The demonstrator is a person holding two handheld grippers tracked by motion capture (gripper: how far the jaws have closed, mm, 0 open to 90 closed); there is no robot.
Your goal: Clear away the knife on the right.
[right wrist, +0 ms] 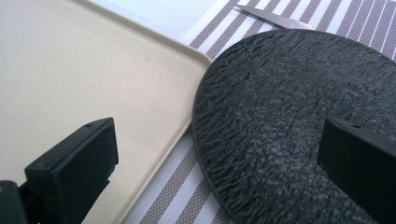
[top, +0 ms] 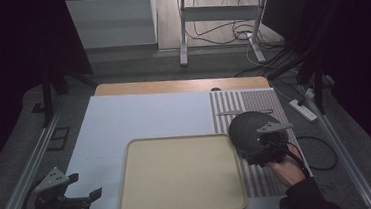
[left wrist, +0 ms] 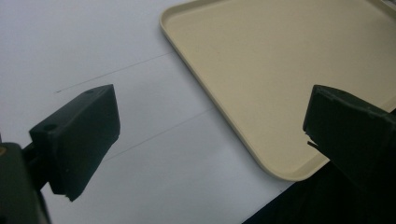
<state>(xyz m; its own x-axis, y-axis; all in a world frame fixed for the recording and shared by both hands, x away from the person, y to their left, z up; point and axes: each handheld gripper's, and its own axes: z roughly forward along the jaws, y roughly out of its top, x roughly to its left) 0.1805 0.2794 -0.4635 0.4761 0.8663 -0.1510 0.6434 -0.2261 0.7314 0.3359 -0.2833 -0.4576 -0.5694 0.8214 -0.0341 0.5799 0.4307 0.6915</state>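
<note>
Right gripper (top: 263, 146) hovers over a black textured round plate (top: 248, 127), jaws spread wide with nothing between them; in the right gripper view 1 jaw sits over the plate surface, the other over the gap by the tray edge. The plate (right wrist: 289, 121) lies on the grey-and-white striped placemat (top: 253, 101) at the table's right, its left rim just beside the beige tray (top: 179, 175), about level with the tray's far right corner (right wrist: 201, 56); I can't tell if the rim touches or overlaps it. A thin metal utensil (top: 244, 112) lies across the mat just beyond the plate, its tip (right wrist: 275, 17) close to the plate's far rim.

Left gripper (top: 83, 198) sits at the near left corner of the table, jaws spread, holding nothing, over bare white tabletop (top: 139, 115) just left of the tray. In the left gripper view the tray's near corner (left wrist: 280, 172) comes close to the table's front edge.

Open room: the tray is bare, and the white surface beyond and left of the tray is bare too. The mat's right edge runs close to the table's right edge; little space there. Wooden strip (top: 182, 85) along the far edge.

No readable brand, label or writing on plate, tray, mat or grippers.
</note>
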